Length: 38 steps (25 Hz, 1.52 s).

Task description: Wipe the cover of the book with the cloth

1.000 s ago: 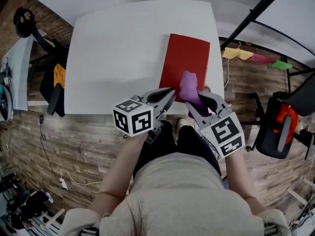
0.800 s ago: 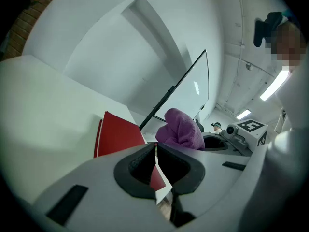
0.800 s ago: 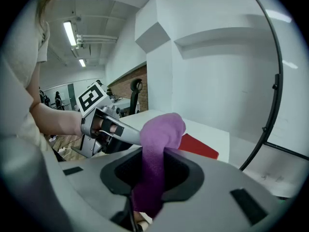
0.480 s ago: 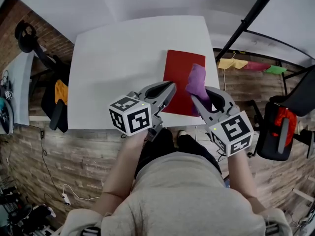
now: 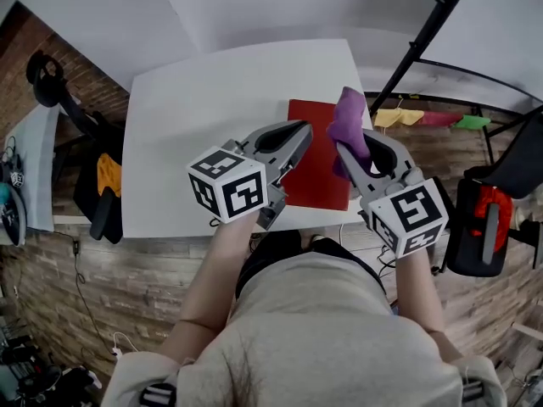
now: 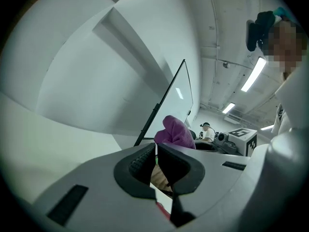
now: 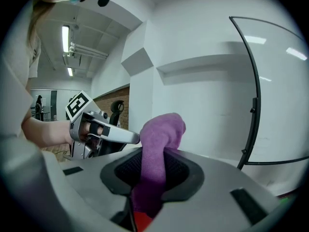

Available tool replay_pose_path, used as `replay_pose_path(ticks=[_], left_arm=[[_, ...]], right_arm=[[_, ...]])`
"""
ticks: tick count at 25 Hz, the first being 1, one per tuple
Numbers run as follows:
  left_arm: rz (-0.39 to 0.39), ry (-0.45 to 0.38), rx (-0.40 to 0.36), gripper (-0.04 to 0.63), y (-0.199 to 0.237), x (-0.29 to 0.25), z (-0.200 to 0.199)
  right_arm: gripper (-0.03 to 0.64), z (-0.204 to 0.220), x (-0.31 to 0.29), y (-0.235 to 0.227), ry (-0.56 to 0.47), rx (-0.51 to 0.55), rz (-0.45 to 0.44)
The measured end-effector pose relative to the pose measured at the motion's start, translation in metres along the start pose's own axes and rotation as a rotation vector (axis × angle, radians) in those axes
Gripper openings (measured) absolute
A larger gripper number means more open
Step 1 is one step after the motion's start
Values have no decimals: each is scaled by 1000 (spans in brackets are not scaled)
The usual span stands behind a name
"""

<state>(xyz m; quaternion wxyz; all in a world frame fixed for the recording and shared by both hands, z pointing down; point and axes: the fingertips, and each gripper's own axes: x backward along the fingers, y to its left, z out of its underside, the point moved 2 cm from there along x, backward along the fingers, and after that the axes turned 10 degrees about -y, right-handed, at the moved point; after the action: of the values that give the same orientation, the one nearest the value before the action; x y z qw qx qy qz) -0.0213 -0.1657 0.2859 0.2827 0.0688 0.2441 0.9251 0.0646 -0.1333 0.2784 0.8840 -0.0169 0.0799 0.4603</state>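
Note:
A red book (image 5: 316, 166) lies on the white table (image 5: 204, 108) near its right front corner. My right gripper (image 5: 350, 148) is shut on a purple cloth (image 5: 348, 119), which sticks up from its jaws above the book's right side. In the right gripper view the cloth (image 7: 161, 141) fills the gap between the jaws, and a strip of red book (image 7: 143, 221) shows below. My left gripper (image 5: 302, 132) is shut with nothing in it, raised over the book's left edge. Both grippers tilt upward, off the table. The left gripper view shows the cloth (image 6: 175, 132) just beyond its jaws.
A black stand pole (image 5: 422, 36) slants up at the table's right. A black chair (image 5: 95, 172) stands on the left, and another chair with a red item (image 5: 488, 219) on the right. Coloured cloths (image 5: 424, 119) lie on the brick-patterned floor.
Both grippers have risen and tilted upward. The purple cloth has lifted off the book's near end and now sits higher, over the book's far right part.

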Motion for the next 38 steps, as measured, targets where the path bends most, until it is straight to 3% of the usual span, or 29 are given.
replay_pose_path(ticks=[11,22,38], left_arm=[[42,-41,-58,29,9,-8,-35],[58,-29,-86,29,11,-12,-36],[77,-32,-82,29,6,-17,-34]], right_arm=[[115,-24,-17,-9,-105,-37,27],[114,-31,-18,-14,-158,-72,49],[111,-28,-19,-15,-154,-127,48]])
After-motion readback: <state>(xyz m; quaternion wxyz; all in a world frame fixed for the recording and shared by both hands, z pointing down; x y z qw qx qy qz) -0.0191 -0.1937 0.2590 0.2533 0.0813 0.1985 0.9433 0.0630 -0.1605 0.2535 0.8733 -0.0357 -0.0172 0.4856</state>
